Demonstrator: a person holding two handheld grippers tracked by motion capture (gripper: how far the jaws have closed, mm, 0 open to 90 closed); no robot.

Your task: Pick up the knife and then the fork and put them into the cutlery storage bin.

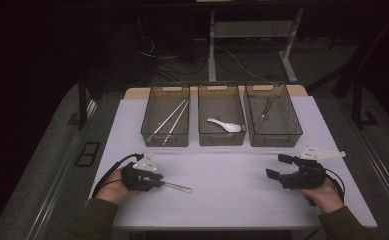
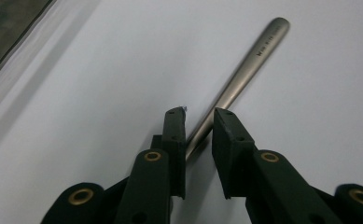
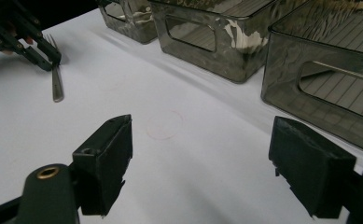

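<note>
A metal fork [image 1: 176, 187] lies flat on the white table [image 1: 232, 190], near the front edge and toward the left side. The left gripper [image 1: 158, 180] is low over it. Its jaws are narrow, one on each side of the fork's handle. In the left gripper view the handle [image 2: 244, 70] runs out from between the two black pads [image 2: 175, 135]. One pad looks to be right against the handle, and there is a small gap at the other, so the fork is not squeezed tight.

The right gripper [image 1: 278, 167] sits near the right edge of the table. Its jaws are wide apart and there is nothing between them.

Three see-through bins stand in a row along the back edge. The left bin [image 1: 165, 131] holds chopsticks [image 1: 171, 120]. The middle bin [image 1: 221, 134] holds a white spoon [image 1: 225, 125]. The right bin [image 1: 277, 135] holds some thin dark thing that I cannot make out.
</note>
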